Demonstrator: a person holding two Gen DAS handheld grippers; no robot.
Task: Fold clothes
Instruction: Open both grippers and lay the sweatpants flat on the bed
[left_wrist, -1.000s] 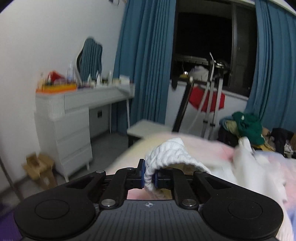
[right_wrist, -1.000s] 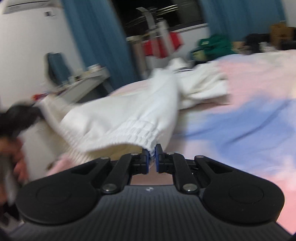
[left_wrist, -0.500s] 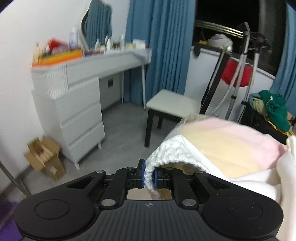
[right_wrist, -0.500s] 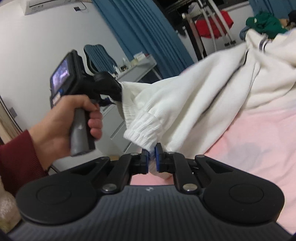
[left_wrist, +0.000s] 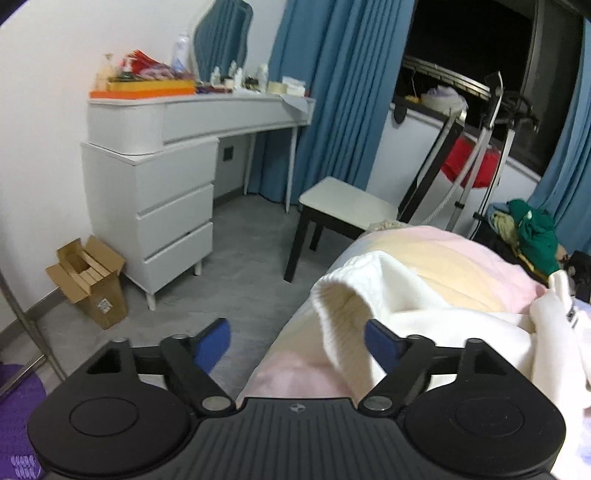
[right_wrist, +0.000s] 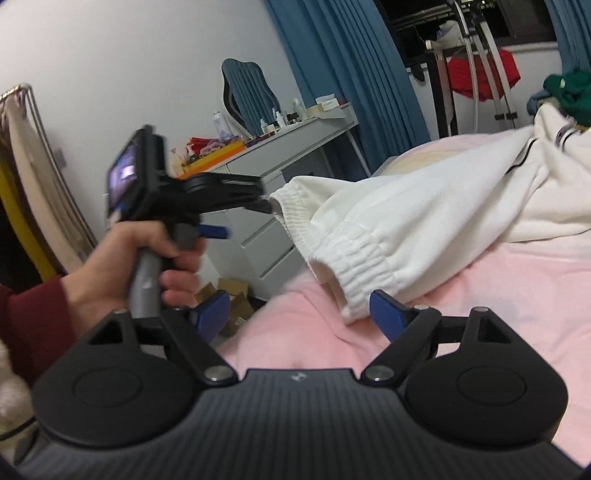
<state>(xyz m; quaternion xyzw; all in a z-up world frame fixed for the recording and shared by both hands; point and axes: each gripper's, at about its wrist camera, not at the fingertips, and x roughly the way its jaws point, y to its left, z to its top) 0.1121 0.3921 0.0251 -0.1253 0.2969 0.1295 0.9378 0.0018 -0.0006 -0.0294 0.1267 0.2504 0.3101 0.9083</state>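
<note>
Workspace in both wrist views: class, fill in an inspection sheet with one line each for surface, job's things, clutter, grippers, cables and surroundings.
Surface: bed with a pink and yellow cover.
Job's things: white garment lies spread on the bed, its ribbed cuff at the bed's edge.
Clutter: green clothes pile beyond the bed; open cardboard box on the floor; bottles and boxes on the dressing table.
Grippers: left gripper open, cuff between its fingers; right gripper open, nothing clamped.
Cables: nothing seen.
Surroundings: blue curtains, dark window, stool, metal rack with a red item.
</note>
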